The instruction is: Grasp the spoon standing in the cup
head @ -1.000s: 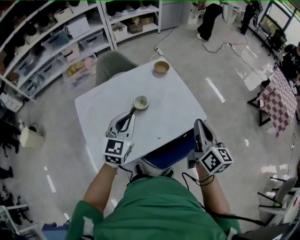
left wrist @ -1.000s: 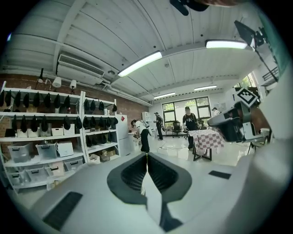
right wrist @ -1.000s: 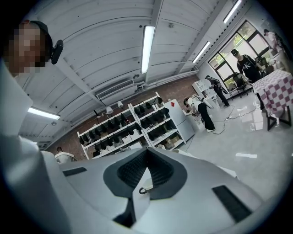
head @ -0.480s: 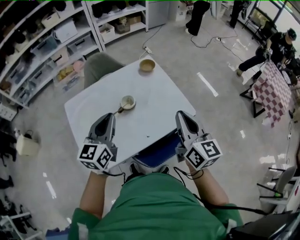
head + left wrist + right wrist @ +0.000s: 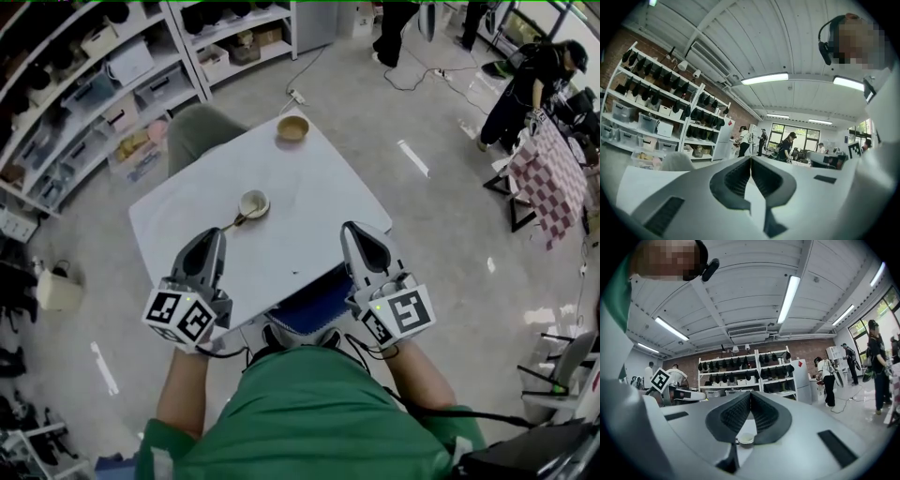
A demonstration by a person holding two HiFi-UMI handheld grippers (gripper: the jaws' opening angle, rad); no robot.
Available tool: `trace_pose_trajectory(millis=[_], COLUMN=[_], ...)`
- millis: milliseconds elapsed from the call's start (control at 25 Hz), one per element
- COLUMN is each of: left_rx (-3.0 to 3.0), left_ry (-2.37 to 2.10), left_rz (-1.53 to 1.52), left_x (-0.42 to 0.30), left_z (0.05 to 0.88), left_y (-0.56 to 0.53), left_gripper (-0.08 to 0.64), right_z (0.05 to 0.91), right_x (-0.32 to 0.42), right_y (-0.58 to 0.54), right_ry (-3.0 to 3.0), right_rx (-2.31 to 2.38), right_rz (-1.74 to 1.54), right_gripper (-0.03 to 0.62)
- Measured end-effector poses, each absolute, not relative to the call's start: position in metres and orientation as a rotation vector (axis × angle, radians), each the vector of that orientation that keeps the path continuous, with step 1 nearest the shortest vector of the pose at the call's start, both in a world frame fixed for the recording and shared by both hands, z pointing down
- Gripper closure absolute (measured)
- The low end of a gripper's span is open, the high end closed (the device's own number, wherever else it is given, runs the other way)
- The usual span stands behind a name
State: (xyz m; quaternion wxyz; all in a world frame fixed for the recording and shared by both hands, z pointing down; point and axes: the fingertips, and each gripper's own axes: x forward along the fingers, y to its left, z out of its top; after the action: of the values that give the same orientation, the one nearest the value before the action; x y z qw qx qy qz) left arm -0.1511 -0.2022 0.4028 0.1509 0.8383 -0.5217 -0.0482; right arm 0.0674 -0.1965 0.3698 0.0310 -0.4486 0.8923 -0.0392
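A small pale cup (image 5: 254, 202) stands near the middle of the white table (image 5: 309, 187). A spoon (image 5: 235, 222) rests in it, its handle leaning out toward the near left. My left gripper (image 5: 215, 236) hovers over the table's near left edge, a short way short of the spoon handle, shut and empty. Over the near right edge, my right gripper (image 5: 355, 231) is likewise shut and empty. In the right gripper view the cup (image 5: 746, 438) shows small below the closed jaw tips (image 5: 750, 394). The left gripper view shows only the closed jaws (image 5: 750, 159) and the room.
A tan bowl (image 5: 292, 127) sits at the table's far corner. A grey chair (image 5: 199, 127) stands behind the far left edge. A blue seat (image 5: 321, 302) is tucked under the near edge. Shelves (image 5: 103, 75) line the left wall; people stand far right.
My left gripper has pulled back from the spoon handle toward the table's near edge, and its jaws have come together. The right gripper has risen slightly over the near right edge.
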Motion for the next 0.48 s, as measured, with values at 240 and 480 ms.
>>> trace_pose_trajectory(millis=[240,480], left_rx=[2.386,2.377], left_ry=[-1.461,-1.429], left_rz=[-0.153,-0.169], left_x=[-0.153,-0.157], left_z=[0.408,0.411], left_y=[-0.209,-0.204], left_gripper=[0.535,0.535], right_z=[0.369,0.367], right_x=[0.065,0.059], right_y=[-0.200,-0.190], right_ry=[2.775,2.791], right_rx=[-1.422,-1.458], right_rz=[-0.054,-0.002], right_gripper=[0.569,0.569])
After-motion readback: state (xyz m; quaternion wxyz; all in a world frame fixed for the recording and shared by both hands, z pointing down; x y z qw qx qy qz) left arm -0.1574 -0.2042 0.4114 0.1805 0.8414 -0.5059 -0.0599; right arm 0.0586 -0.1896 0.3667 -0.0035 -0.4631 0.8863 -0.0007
